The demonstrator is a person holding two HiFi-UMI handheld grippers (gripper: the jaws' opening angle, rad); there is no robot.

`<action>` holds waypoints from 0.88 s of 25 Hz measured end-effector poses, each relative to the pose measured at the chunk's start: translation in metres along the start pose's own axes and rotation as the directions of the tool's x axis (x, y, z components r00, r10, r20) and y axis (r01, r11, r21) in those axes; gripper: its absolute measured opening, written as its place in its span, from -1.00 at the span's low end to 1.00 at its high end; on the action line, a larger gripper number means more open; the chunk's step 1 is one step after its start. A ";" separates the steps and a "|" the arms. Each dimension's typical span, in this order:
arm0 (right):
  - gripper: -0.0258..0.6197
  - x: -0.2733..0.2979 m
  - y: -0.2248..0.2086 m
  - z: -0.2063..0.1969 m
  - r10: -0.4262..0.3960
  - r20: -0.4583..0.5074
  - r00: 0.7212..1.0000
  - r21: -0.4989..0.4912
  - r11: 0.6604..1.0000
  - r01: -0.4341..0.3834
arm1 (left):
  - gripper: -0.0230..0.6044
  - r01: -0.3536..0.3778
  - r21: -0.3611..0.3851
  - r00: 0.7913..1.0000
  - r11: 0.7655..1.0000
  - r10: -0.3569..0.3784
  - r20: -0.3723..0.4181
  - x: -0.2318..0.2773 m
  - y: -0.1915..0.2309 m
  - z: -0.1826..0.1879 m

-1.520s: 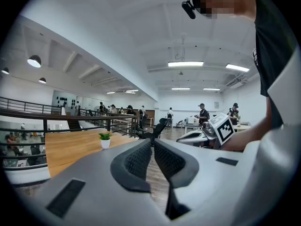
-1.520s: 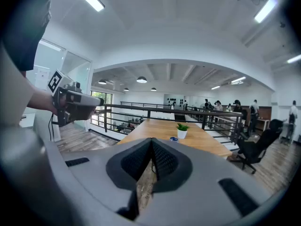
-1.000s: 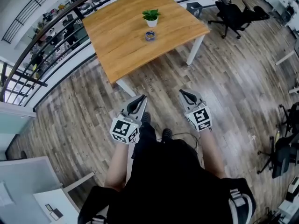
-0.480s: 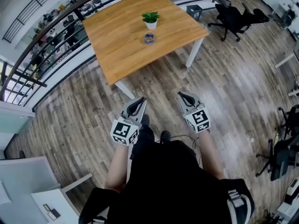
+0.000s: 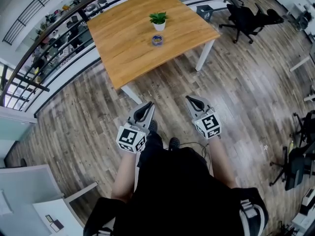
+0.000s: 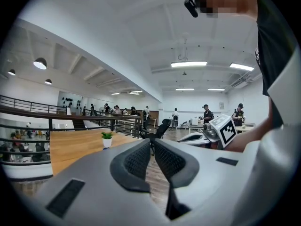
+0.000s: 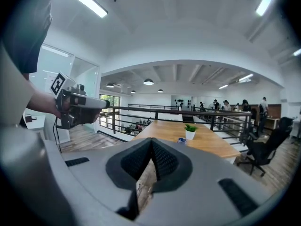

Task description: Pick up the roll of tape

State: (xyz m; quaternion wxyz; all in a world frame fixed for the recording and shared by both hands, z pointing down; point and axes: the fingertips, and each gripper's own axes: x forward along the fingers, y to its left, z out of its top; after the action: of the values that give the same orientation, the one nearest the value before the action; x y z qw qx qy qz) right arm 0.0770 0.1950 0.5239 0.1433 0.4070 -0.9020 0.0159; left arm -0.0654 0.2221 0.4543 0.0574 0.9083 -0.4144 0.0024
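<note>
A small blue roll of tape (image 5: pixel 157 40) lies on the wooden table (image 5: pixel 133 48), just in front of a potted plant (image 5: pixel 158 20). The right gripper view shows the roll of tape (image 7: pixel 182 140) far ahead beside the plant (image 7: pixel 190 131). My left gripper (image 5: pixel 147 105) and right gripper (image 5: pixel 191 100) hang side by side over the floor, well short of the table, both shut with nothing between the pads. In the left gripper view only the plant (image 6: pixel 107 139) shows on the table, and the left gripper (image 6: pixel 152 142) points level.
A black railing (image 5: pixel 54 58) runs behind and left of the table. Black office chairs (image 5: pixel 248 16) stand at the far right, another chair (image 5: pixel 300 156) at the right edge. A white desk corner (image 5: pixel 54 215) sits at lower left. People stand far off in the room.
The view has shifted slightly, so the table sits a little lower in the frame than a second ago. Both grippers stay shut in about the same spots.
</note>
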 end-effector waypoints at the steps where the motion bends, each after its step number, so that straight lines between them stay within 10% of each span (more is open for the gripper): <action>1: -0.89 0.000 0.000 0.001 0.000 0.002 1.000 -0.001 1.000 0.000 | -0.79 0.001 0.001 1.000 1.000 -0.001 0.000 0.000 0.000 0.000; 22: -0.46 0.006 0.017 0.009 0.020 0.069 0.997 -0.002 1.000 -0.020 | -0.60 0.062 -0.032 0.998 0.998 -0.062 -0.022 -0.010 -0.002 -0.011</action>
State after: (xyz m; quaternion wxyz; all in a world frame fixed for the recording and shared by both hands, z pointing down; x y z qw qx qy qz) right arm 0.0590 0.2005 0.5187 0.1122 0.3982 -0.9104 0.0024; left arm -0.0698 0.2317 0.4643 0.0766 0.9196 -0.3853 0.0044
